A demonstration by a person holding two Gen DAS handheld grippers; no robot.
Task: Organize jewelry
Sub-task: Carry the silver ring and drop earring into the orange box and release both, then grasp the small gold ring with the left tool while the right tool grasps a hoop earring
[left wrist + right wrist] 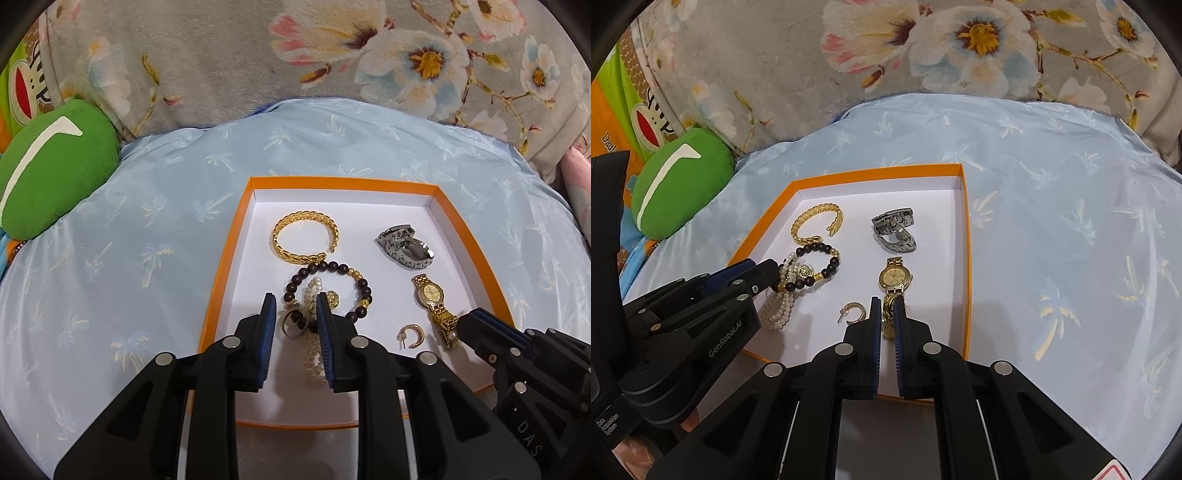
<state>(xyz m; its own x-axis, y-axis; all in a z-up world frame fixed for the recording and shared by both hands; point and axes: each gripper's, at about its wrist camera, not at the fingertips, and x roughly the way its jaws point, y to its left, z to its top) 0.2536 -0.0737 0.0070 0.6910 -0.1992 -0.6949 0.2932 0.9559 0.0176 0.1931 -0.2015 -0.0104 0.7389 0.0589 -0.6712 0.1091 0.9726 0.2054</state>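
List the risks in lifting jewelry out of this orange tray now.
1. The pearl bracelet tangles with the dark bead bracelet at the left gripper; lifting one may drag both.
2. The right gripper pinches only the gold watch band; it may slip.

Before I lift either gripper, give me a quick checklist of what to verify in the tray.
1. Right gripper shut on gold watch strap: ok.
2. Left gripper gripping something: not ok, jaws open astride pearl bracelet and ring.
3. Pearl bracelet free of dark bead bracelet: not ok, they overlap.
4. Hoop earring clear of right gripper: cannot tell, very close.
5. Silver watch, gold bangle out of the way: ok.
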